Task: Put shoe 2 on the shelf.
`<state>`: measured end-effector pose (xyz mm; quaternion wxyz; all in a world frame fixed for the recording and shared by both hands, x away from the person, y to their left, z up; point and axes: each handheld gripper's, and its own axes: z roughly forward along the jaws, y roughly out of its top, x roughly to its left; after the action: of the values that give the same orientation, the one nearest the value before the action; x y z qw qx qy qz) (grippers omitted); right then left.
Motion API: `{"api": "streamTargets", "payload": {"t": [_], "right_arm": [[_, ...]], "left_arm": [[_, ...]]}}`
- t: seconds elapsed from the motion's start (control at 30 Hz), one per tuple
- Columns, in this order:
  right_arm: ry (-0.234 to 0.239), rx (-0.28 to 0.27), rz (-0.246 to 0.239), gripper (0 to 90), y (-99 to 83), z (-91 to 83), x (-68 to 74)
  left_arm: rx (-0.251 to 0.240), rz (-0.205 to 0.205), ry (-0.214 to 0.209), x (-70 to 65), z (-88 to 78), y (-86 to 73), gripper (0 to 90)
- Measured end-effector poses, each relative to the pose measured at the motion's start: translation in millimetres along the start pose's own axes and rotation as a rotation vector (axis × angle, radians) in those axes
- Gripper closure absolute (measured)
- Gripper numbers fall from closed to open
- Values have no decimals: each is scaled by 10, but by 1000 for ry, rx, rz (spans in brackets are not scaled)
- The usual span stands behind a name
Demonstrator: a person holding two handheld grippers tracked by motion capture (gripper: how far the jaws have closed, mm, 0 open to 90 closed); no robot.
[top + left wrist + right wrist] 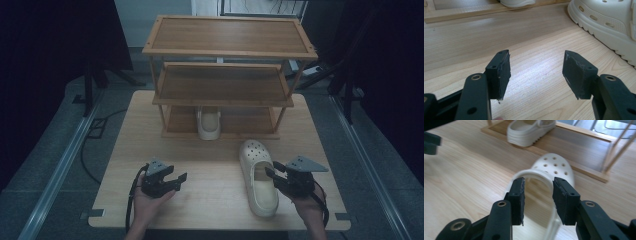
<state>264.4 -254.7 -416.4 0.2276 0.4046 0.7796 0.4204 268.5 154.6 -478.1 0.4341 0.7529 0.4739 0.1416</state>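
Your right gripper [276,175], jaws spread and empty, sits beside the shoe [257,177] at lower right; the shoe's length runs toward the rack [222,134]; your left gripper [176,181], jaws also spread, lies farther off.

In the high view, the middle shelf [222,102] hides the front part of the far clog [209,124]. In the left gripper view, the right edge cuts off the near clog [609,27].
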Motion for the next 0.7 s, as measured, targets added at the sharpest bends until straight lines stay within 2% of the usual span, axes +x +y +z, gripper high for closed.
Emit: {"api": "streamTargets", "payload": {"t": [0.07,0.2,0.43,0.6,0.7], "right_arm": [[-30,9,2,596,-18,3,-29],[-58,32,27,575,-66,46,-99],[-68,95,54,571,-192,242,-172],[-63,143,67,608,-274,415,-168],[-104,168,74,656,-313,479,-170]], "left_arm": [[0,0,-2,5,2,2,397],[7,-1,-3,14,21,-8,397],[14,4,-3,-1,37,-14,396],[21,5,-4,-4,61,-25,395],[23,5,-5,-1,64,-27,396]]}}
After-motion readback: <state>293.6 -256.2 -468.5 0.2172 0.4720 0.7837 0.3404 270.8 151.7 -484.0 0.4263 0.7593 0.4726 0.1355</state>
